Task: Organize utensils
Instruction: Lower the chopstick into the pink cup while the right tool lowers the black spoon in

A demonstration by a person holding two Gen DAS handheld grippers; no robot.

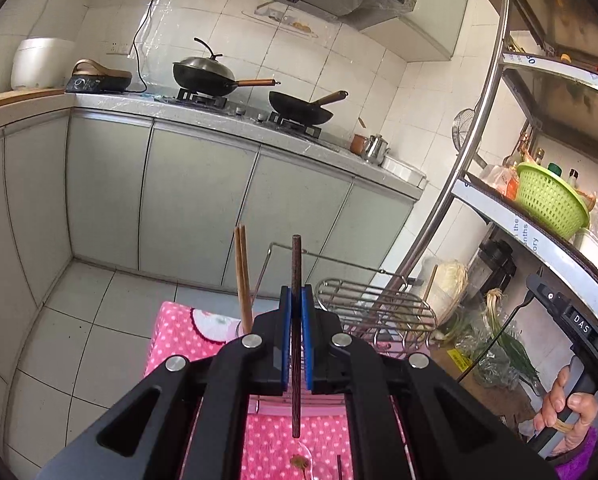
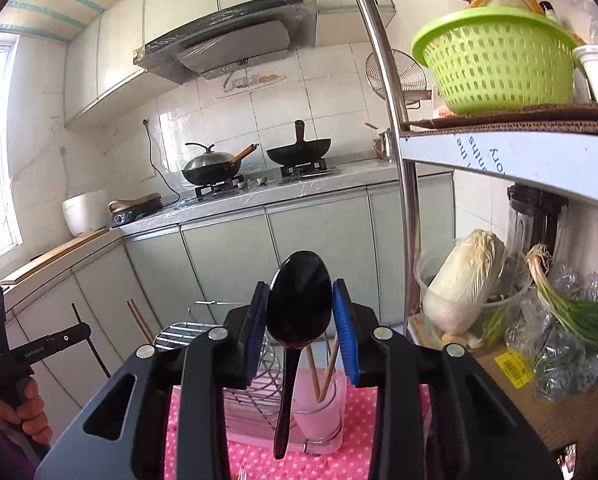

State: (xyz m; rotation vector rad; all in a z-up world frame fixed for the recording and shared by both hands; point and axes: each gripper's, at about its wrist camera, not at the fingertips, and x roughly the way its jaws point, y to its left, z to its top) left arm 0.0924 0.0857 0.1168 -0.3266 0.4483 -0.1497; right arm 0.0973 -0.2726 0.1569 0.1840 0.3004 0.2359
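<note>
Chopstick [image 1: 296,320] pinched in left tongs [image 1: 296,300]; right tongs [image 2: 301,312] apparently grip black spoon [image 2: 297,312].

Upper centre of your views: lidded wok [image 1: 203,72] and open wok [image 2: 299,150] on the stove; green colander [image 2: 495,60] at upper right, napa cabbage [image 2: 465,280] below it.

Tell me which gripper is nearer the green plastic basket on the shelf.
Right. The right gripper, holding a black spoon, is close below the green plastic basket; the left gripper, clamping a dark wooden chopstick, stands farther away to its left.
</note>
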